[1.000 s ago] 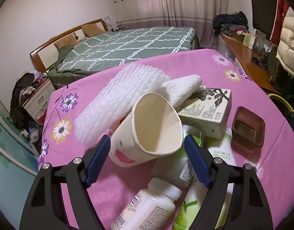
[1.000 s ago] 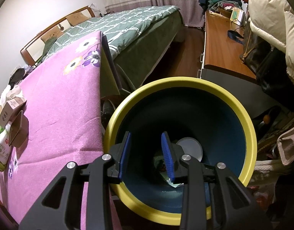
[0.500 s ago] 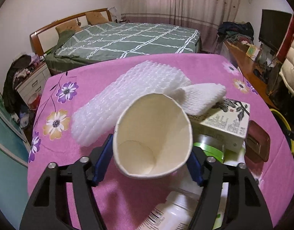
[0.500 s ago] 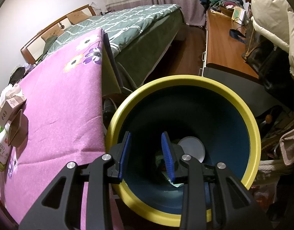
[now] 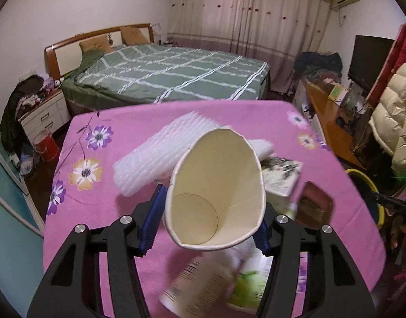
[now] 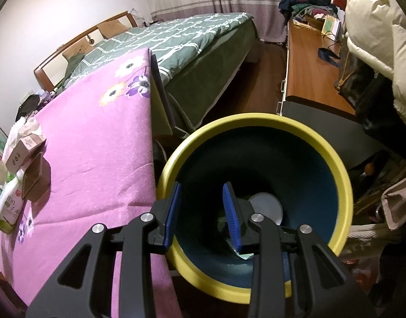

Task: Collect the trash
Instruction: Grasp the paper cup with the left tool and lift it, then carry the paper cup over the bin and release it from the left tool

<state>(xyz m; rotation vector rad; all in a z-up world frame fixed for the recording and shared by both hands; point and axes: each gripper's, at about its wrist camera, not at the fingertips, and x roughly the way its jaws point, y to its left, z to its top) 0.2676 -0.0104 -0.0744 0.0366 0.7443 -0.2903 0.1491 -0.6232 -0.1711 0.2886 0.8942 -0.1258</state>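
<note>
Left gripper (image 5: 208,218) has just closed its jaws on the squashed white paper cup (image 5: 216,193), lifted clear of the pink-clothed counter (image 5: 258,111). Right gripper (image 6: 201,212), narrow & empty, hangs over the yellow-rimmed dark-blue bin (image 6: 343,182). Carry the cup w/ light grip, release inside rim.
</note>
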